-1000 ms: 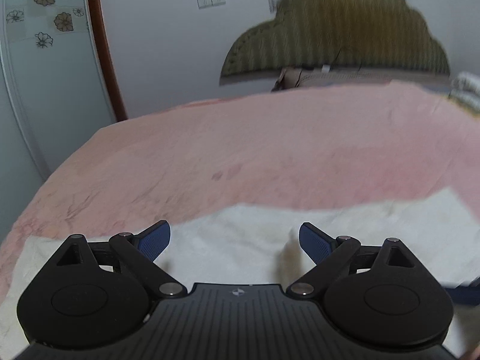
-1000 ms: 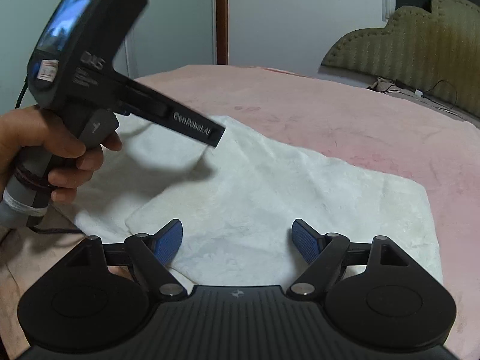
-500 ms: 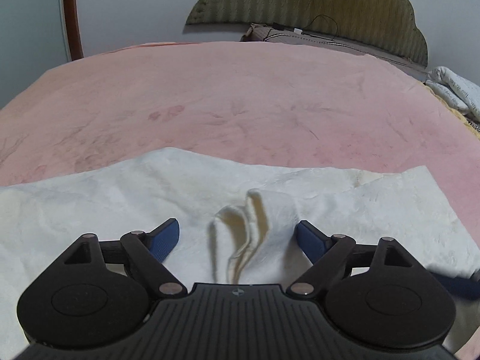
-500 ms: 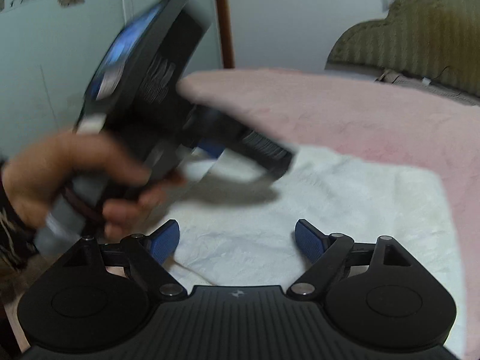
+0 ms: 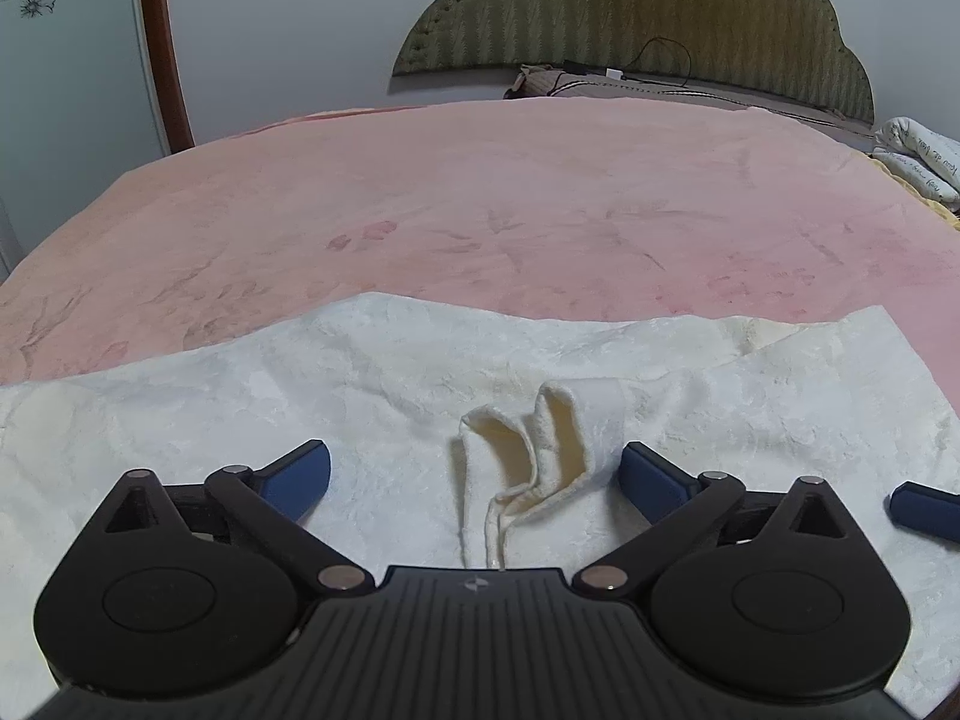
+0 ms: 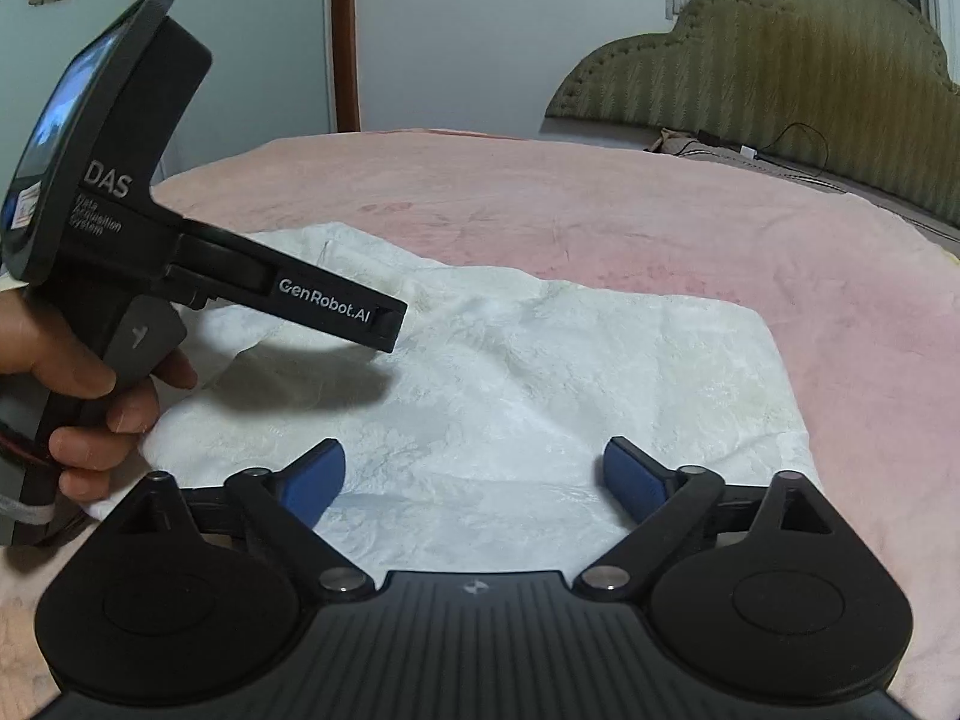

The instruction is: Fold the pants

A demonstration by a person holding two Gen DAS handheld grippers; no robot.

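A bed under a pink blanket fills both views, with an olive scalloped headboard against the pale wall behind it. The white pants lie spread across the near part of the blanket; in the right wrist view they reach to just in front of the camera.

The left gripper hangs low over the cloth with its blue fingers spread wide, having just been opening. Between them stands a small upright pleat of the fabric (a doubled ridge, cream on the inside), touched by neither pad as far as the fisheye shows.

The right gripper also has its fingers wide apart, having just opened further, with only flat cloth between them. To its left, a hand holds the other gripper's black handle above the pants' edge.
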